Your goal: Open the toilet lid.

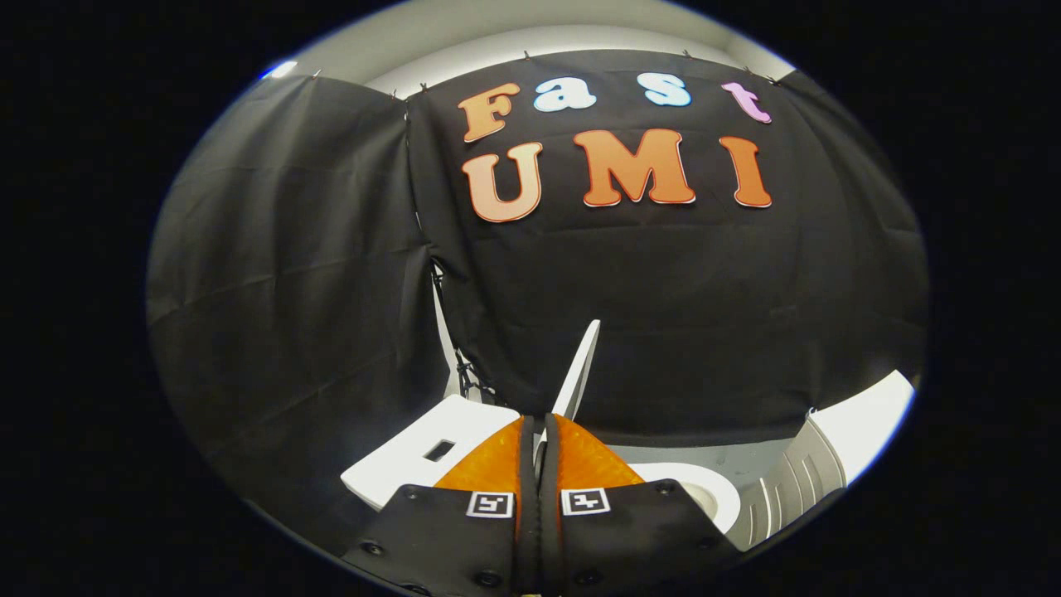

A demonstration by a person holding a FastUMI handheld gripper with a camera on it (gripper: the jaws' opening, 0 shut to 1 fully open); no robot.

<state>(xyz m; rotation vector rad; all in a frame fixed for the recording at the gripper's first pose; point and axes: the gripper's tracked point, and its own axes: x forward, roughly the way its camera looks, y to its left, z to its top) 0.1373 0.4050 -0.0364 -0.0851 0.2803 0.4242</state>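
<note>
1. One toilet fixture anchors the scene; left of the raised lid lies the white cistern top (427,452), with a small rectangular slot in it.
2. At the centre, the toilet lid (580,369) stands edge-on and nearly upright, rising straight from the claw (539,431) toward the black booth cloth (290,290) behind.
3. The claw's two fingers are pressed together with only a thin slit between them; the lid's lower edge appears to sit in that slit, so the claw looks to be pinching the lid, though the contact itself is hard to make out.
4. Right of the lid, just past the fingers, the open bowl and seat ring (704,489) are exposed, and further right sits a white ribbed object (796,481) of unclear purpose.
5. Progress, as a judgement: the lid is already swung well up, so the opening is largely done; what seems left is leaning it back to rest and letting go.
6. Writing: no brand or label can be read on the toilet; the fingers carry two small square coded markers (489,503), not legible text.
</note>
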